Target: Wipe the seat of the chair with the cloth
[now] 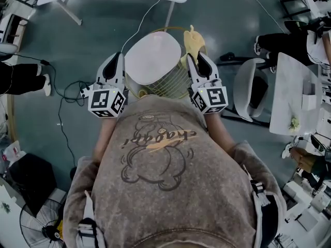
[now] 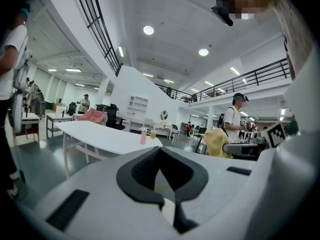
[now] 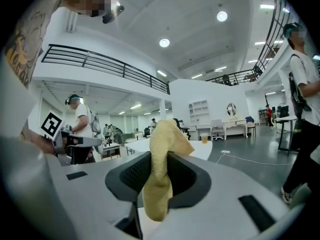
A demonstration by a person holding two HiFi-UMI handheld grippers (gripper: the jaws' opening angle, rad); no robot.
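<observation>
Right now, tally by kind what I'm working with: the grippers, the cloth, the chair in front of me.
Grippers: 2, left gripper and right gripper
Cloth: 1, yellow cloth, in the right gripper
Chair: 1, white-seated chair
Total: 4

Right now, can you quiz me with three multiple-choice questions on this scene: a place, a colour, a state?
1. Where is the cloth? A in the left gripper; B in the right gripper; C flat on the chair seat.
2. The cloth's colour? A blue; B yellow; C red.
3. The left gripper's fingers are: A shut on nothing; B wide apart; C shut on the cloth.
Answers: B, it hangs between the right gripper's fingers; B, yellow in every view; A, its own view shows them together, empty.
</observation>
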